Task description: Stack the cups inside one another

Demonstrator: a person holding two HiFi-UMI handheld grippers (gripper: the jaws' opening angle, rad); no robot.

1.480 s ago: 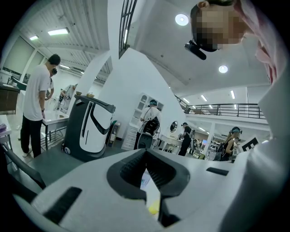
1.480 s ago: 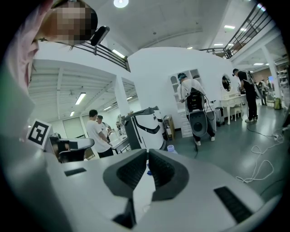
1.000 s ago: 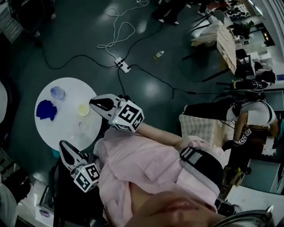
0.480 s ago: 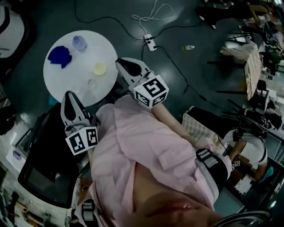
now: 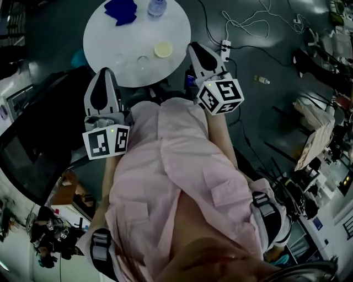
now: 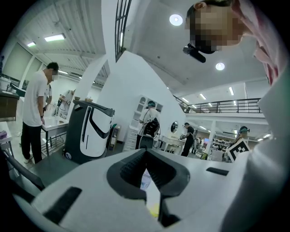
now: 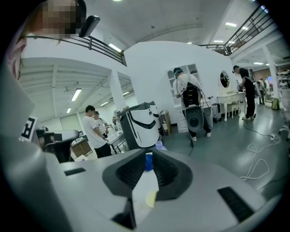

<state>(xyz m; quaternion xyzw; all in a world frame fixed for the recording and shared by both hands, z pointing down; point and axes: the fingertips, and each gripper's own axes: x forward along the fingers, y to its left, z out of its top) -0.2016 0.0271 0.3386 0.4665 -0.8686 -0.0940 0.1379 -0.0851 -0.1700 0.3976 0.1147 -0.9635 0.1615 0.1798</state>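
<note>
Left hand-held gripper [image 5: 104,76], right hand-held gripper [image 5: 195,49] shut, empty; yellow cup [image 5: 162,50], bottle [image 5: 156,6] on table [image 5: 107,38].

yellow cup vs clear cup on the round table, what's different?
Colour: the yellow cup is opaque and stands out; the clear cup is see-through and nearly vanishes against the white table. Place: in the head view the yellow cup sits nearer the right gripper, the clear cup to its left. Shared: both rest on the table, apart, not stacked, neither held.

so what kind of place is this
Probably a large open lab or workshop hall: a power strip and cables trail over the floor, a mezzanine railing runs overhead, and other people work nearby.
</note>
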